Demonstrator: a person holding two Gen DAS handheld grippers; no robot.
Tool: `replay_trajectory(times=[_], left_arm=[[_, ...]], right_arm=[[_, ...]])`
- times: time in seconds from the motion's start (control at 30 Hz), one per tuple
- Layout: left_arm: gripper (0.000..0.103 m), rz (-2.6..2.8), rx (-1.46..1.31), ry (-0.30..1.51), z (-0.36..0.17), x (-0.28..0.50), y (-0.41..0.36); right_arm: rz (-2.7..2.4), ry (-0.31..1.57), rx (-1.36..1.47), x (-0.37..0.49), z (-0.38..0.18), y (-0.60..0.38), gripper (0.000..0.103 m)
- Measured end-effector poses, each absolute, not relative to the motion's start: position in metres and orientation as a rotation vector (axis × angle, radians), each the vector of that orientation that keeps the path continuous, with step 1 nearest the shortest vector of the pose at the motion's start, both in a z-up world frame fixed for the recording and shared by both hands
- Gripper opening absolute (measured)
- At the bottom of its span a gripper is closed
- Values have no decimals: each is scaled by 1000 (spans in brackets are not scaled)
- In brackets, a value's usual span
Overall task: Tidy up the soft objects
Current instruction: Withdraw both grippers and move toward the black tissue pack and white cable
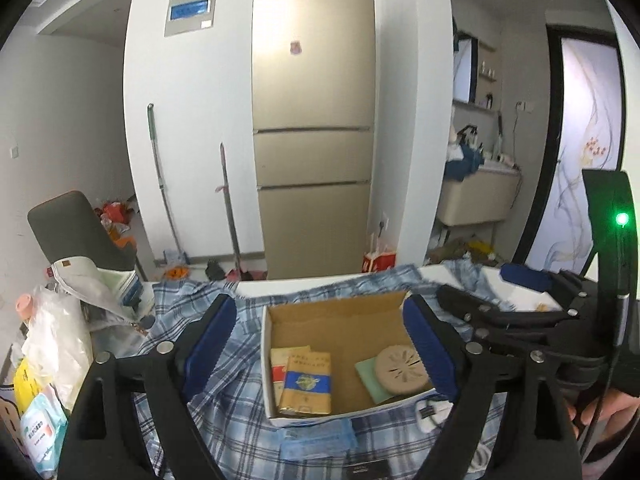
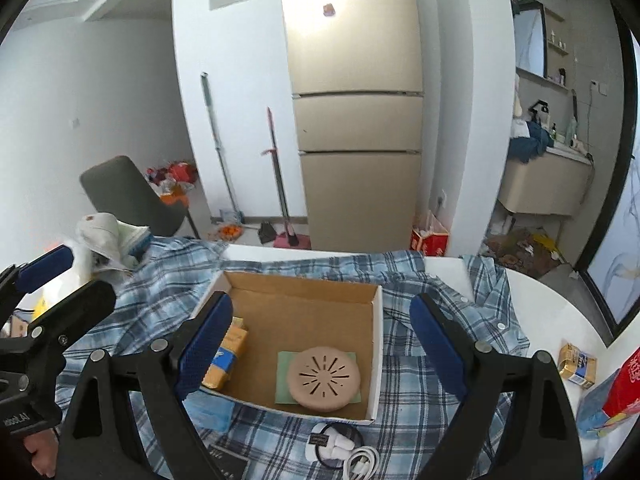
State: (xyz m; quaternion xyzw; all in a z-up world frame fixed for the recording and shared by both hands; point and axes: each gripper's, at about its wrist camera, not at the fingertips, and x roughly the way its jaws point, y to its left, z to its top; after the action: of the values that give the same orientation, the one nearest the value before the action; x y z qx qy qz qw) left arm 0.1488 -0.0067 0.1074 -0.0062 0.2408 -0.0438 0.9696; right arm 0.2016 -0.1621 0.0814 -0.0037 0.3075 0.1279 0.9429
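- A blue plaid shirt (image 2: pixel 420 384) lies spread and rumpled over a white tabletop (image 2: pixel 560 304), reaching from its near edge to its far edge.
- An open cardboard box (image 2: pixel 376 340) sits on top of the shirt, about midway along the tabletop.
- Inside the box, a round tan perforated disc (image 2: pixel 323 378) rests on a pale green pad (image 2: pixel 282 376) toward the right wall, while yellow packets (image 1: pixel 306 384) lie along the left wall.
- The left claw (image 1: pixel 320 344) hangs above the box, released, its blue-padded fingers (image 1: pixel 208 340) spread to either side with nothing between them.
- The right claw (image 2: pixel 320 344) hovers over the same box, likewise released and empty; one blue pad (image 2: pixel 438 344) stands over the shirt just right of the box wall.
- A white charger and coiled cable (image 2: pixel 340 446) lie on the shirt just in front of the box, at the near edge.
- A small gold packet (image 2: pixel 576 364) and a red package (image 2: pixel 626 384) sit toward the right edge of the tabletop.
- Plastic bags and wipes (image 1: pixel 44 364) crowd the left edge.
- Beyond the far edge stand a gold refrigerator (image 1: pixel 314 120), a grey chair (image 2: pixel 128 196) and two mops (image 1: pixel 162 184) against the white wall.
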Motion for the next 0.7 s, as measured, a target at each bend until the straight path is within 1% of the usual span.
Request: replay_trajectory(times=[0.27,0.33,0.37,0.47,0.7], left_arm=[[90,-91,-8,402,119,97,-12],[96,-103,-22,388,119,85,-13],[103,-104,-25,378,119,79,-13],[103,-107,-16,355,114,64,-17],[103,-154,-12,414,83,48,-29]], right_arm=[[237,559,-43,157,99,-173,94],[221,546,-43,146,99,-177,95],[214,544,-44,141,98,-179,95],[213,548,-60,125,91,-182,95],[206,567,-101,101,62,-187,96]])
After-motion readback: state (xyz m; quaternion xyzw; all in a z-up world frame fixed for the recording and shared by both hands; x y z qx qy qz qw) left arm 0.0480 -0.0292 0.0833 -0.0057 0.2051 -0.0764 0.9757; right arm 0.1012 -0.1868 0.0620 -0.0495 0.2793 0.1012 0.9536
